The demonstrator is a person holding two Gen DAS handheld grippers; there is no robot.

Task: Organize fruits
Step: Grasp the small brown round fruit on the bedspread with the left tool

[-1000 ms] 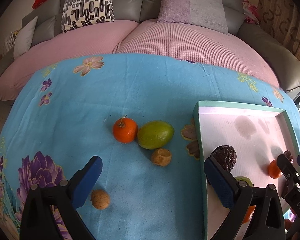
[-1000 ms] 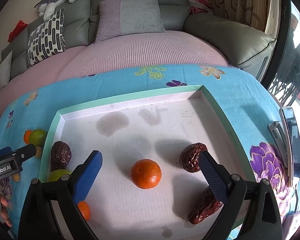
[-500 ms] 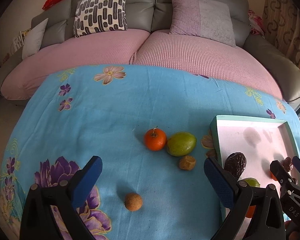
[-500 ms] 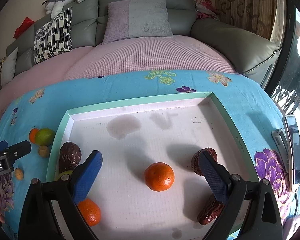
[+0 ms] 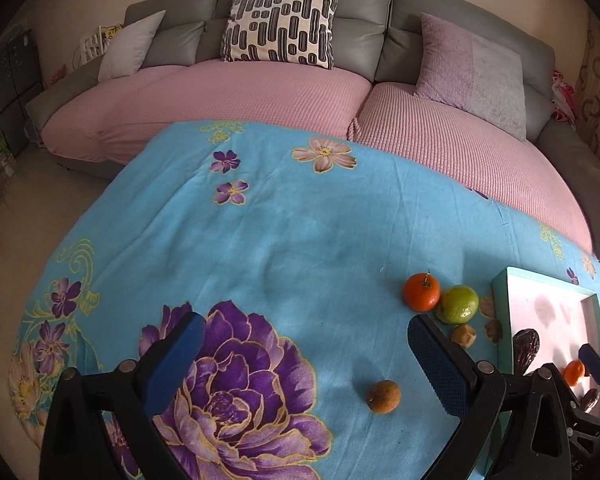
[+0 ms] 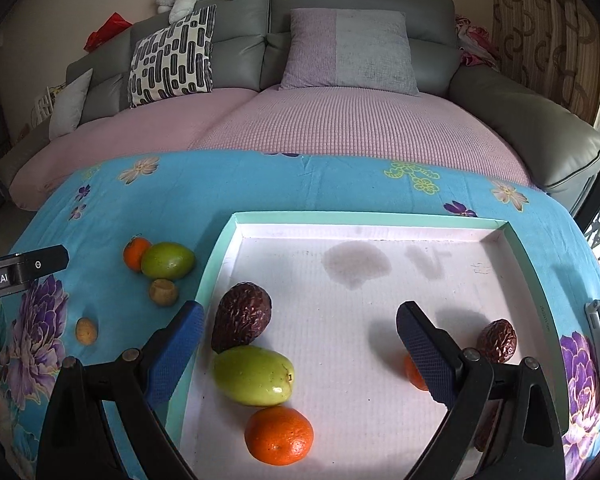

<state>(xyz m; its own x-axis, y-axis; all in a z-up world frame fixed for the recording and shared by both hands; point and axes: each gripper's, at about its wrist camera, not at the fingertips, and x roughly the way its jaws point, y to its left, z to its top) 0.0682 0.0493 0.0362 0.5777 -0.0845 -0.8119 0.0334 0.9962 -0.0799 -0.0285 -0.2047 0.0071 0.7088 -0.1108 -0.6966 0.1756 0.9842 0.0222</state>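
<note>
Both tools spread, gripping nothing. Left tool (image 5: 300, 354) should drop over the small brown fruit (image 5: 384, 397) just ahead-right, squeeze gently, then carry it to the tray (image 5: 500, 280).

Left gripper (image 5: 302, 360): black plastic frame, blue textured pads (image 5: 434, 362), silver pivot screws; right gripper (image 6: 298, 350): same build, blue pads (image 6: 422, 354), silver screws; white "Robot.AI" lettering on left gripper's black body in right wrist view.
</note>
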